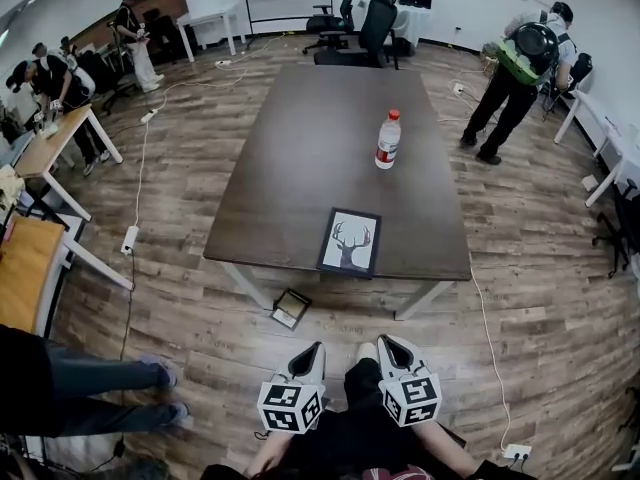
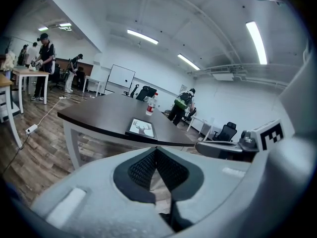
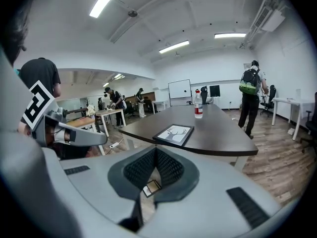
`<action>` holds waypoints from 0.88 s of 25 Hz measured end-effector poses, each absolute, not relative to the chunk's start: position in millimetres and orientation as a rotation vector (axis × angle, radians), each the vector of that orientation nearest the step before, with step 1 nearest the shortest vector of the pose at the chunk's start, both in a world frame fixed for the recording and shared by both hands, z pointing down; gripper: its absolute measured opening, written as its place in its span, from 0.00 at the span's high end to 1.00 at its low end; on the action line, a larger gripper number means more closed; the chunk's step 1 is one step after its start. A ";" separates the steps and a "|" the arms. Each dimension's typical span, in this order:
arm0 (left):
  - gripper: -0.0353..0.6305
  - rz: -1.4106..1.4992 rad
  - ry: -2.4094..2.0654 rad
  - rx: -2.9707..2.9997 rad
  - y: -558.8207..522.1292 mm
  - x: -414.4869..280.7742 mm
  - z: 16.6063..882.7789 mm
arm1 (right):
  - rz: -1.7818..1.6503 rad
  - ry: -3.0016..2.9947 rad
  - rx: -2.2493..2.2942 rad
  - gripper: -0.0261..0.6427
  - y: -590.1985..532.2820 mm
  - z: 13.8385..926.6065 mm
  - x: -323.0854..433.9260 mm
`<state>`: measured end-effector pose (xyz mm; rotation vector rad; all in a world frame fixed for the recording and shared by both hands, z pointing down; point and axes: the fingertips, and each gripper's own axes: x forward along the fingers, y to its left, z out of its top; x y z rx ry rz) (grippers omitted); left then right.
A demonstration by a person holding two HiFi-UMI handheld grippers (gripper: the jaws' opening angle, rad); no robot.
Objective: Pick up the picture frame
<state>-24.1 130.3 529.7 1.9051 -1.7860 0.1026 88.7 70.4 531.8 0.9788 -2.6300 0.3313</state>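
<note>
A black picture frame with a deer print lies flat at the near edge of the dark table; it also shows in the left gripper view and the right gripper view. My left gripper and right gripper hover side by side over the floor, short of the table, both shut and empty. A second small frame lies on the floor under the table's near edge.
A water bottle with a red cap stands mid-table beyond the frame. A person with a green backpack stands to the table's right. Someone's legs are at my left. Cables run over the wooden floor; office chairs sit at the far end.
</note>
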 end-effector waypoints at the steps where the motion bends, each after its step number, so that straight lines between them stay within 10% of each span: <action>1: 0.93 0.102 -1.797 1.893 122.6 -28.1 529.9 | 0.332 -2.633 0.968 0.95 59.4 532.0 85.0; 22: 0.93 0.102 -1.925 1.711 -46.0 -46.4 535.2 | 0.325 -2.639 0.724 0.95 -125.7 538.7 52.7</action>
